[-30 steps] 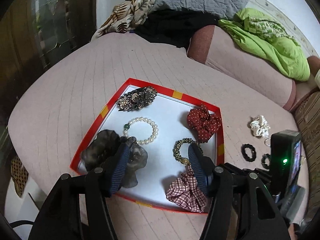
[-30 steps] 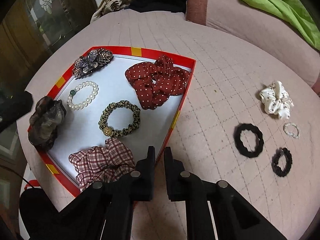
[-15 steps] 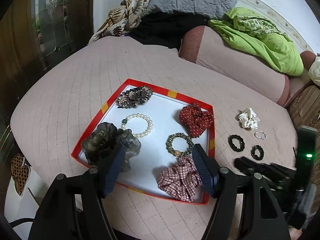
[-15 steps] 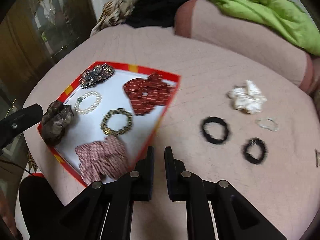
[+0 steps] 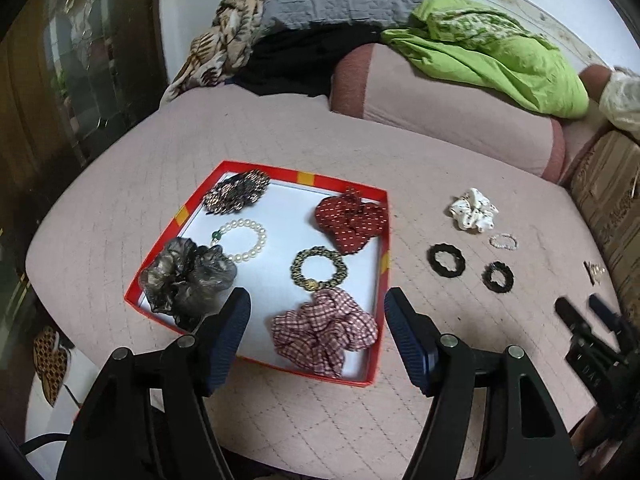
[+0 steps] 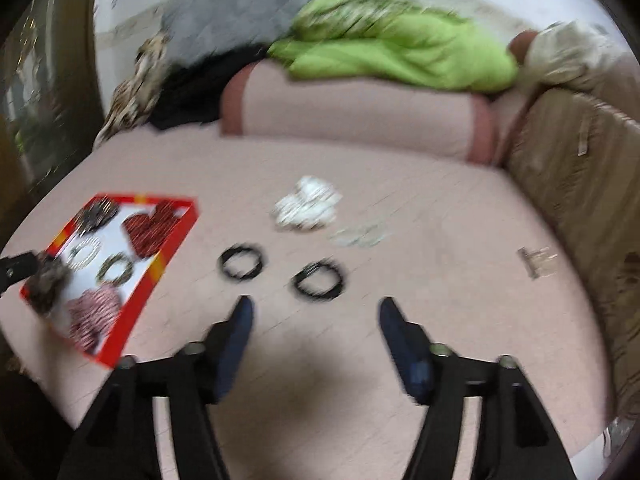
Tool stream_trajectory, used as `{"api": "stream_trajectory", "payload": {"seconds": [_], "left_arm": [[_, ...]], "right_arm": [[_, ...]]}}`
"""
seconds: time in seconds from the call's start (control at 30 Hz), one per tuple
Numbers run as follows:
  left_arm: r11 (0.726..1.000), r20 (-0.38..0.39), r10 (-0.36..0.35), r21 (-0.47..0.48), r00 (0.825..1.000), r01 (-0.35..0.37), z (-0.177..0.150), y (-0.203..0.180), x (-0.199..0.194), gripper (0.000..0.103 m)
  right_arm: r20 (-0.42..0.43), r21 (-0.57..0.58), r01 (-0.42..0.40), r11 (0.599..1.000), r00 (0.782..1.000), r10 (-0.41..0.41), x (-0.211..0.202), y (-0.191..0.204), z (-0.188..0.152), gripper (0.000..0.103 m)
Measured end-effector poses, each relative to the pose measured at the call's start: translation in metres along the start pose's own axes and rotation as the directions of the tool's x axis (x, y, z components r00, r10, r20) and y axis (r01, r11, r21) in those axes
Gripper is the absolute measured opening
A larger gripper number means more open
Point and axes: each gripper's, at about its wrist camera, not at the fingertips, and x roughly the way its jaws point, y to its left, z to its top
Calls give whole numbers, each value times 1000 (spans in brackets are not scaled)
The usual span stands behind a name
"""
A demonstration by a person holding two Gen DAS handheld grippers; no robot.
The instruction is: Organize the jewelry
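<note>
The left gripper [image 5: 318, 310] hangs with jaws apart and empty above the red tray [image 5: 382, 264] of scrunchies; the right gripper [image 6: 314, 316] is opening, nothing between its jaws, near two black hair ties [image 6: 318, 280] lying on the pink bed [image 6: 440, 240]

My left camera looks forward and down along my left tool [image 5: 318, 316], fairly close above the red tray [image 5: 382, 276] just ahead of its fingers. My right camera, blurred, looks down along my right tool [image 6: 314, 316] over the bed [image 6: 440, 280], the tray [image 6: 160, 268] off to its left. Both views share the tray, the bed and the two black hair ties [image 5: 446, 260] [image 6: 241, 266].
</note>
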Motion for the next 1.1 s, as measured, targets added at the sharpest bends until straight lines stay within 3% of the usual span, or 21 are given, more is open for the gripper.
{"api": "stream_trajectory", "payload": {"seconds": [0.07, 0.2, 0.53, 1.1], "left_arm": [[1000, 4, -1, 21, 1000, 1, -1, -9, -3, 69], [998, 1, -27, 51, 1000, 27, -5, -25, -9, 69], [989, -21, -52, 138, 998, 54, -16, -62, -13, 69], [977, -61, -52, 203, 997, 64, -23, -90, -5, 69]], "right_arm": [[10, 22, 23, 999, 1000, -23, -2, -11, 0, 81], [-42, 102, -11, 995, 999, 15, 4, -33, -1, 81], [-123, 212, -6, 977, 992, 32, 14, -68, -20, 81], [-117, 211, -55, 976, 990, 81, 13, -79, -28, 81]]}}
